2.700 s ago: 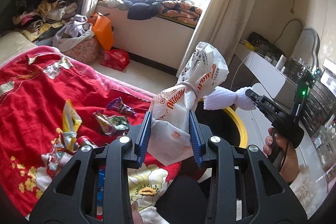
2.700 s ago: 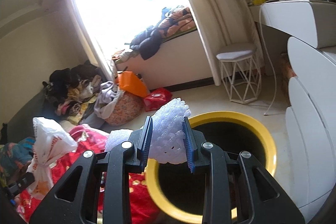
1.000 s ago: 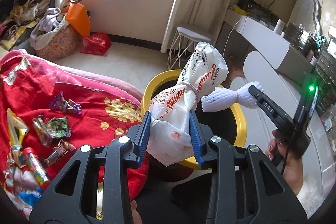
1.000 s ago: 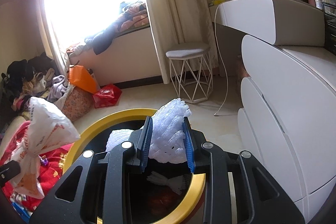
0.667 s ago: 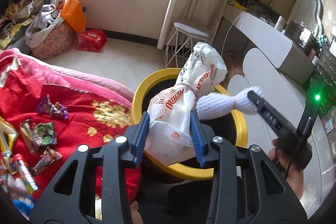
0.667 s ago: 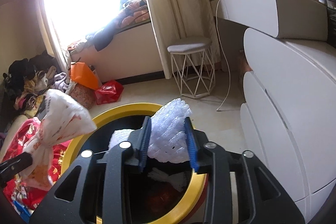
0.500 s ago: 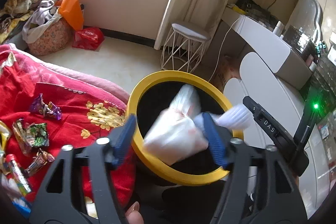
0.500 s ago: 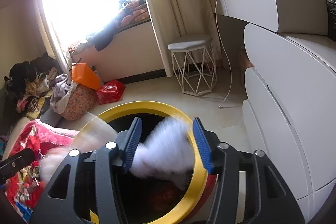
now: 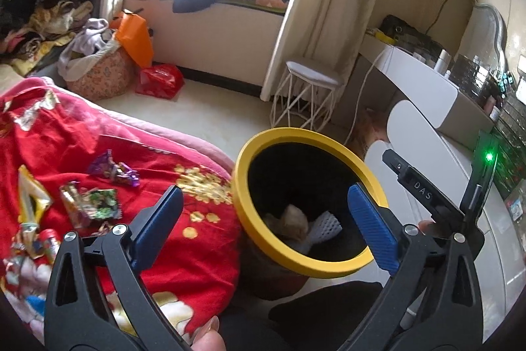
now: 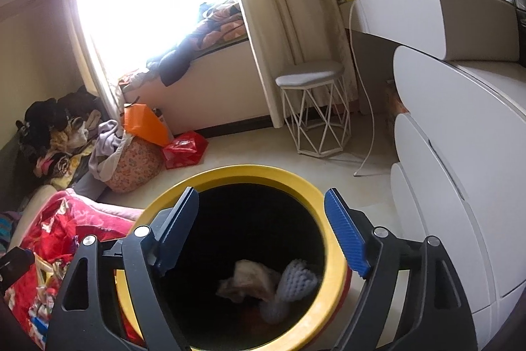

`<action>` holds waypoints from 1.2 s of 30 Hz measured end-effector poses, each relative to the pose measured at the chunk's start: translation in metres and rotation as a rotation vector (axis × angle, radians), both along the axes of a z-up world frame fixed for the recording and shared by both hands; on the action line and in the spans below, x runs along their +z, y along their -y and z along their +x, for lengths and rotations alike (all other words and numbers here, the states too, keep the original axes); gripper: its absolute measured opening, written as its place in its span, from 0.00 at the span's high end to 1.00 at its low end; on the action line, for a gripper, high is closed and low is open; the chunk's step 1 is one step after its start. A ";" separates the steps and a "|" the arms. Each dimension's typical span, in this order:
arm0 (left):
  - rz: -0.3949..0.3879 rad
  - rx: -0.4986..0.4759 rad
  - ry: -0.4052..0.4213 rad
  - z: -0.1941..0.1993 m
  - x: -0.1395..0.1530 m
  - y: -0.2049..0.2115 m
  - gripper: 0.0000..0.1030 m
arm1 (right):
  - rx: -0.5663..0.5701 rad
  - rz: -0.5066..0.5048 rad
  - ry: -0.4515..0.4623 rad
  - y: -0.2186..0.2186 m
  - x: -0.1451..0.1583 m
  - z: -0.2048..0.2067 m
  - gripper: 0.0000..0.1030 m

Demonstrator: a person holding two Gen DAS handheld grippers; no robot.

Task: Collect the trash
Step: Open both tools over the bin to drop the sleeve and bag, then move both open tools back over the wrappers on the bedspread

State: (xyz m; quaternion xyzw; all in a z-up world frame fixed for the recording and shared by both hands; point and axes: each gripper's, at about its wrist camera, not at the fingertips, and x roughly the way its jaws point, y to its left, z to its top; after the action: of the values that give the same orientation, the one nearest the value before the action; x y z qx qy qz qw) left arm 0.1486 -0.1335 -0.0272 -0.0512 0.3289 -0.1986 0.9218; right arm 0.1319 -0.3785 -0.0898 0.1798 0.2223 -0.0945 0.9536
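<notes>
Trash is lying in two places around the yellow-rimmed bin [image 10: 332, 255]: two pieces, a crumpled plastic bag [image 10: 250, 283] and a white foam net [image 10: 291, 287], are sitting inside it. Roughly five wrappers [image 9: 95, 203] are waiting on the red blanket [image 9: 184, 255] beside the bin. Both the left claw [image 9: 263, 226] and right claw [image 10: 263, 229] are hanging wide and empty over the bin, so collecting looks partly done.

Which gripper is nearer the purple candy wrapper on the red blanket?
Left. The left gripper hangs beside the blanket, close to the purple candy wrapper; the right gripper hangs over the yellow-rimmed bin, farther off.
</notes>
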 end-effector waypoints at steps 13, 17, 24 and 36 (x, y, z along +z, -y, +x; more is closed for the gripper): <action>-0.022 0.109 0.037 -0.014 0.008 -0.042 0.10 | 0.106 -0.030 0.033 -0.032 0.014 -0.005 0.23; -0.028 0.140 0.042 -0.016 0.009 -0.054 0.10 | 0.153 -0.031 0.046 -0.046 0.019 -0.005 0.22; -0.037 0.190 0.050 -0.019 0.010 -0.076 0.10 | 0.244 -0.022 0.053 -0.068 0.028 -0.006 0.21; -0.044 0.263 0.066 -0.022 0.015 -0.111 0.10 | 0.416 -0.016 0.039 -0.113 0.033 -0.010 0.21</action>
State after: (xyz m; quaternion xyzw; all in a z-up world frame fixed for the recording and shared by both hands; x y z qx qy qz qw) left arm 0.1264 -0.0224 -0.0118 -0.1077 0.2842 -0.0848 0.9489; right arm 0.1222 -0.2652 -0.0572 0.1242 0.2352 0.1061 0.9581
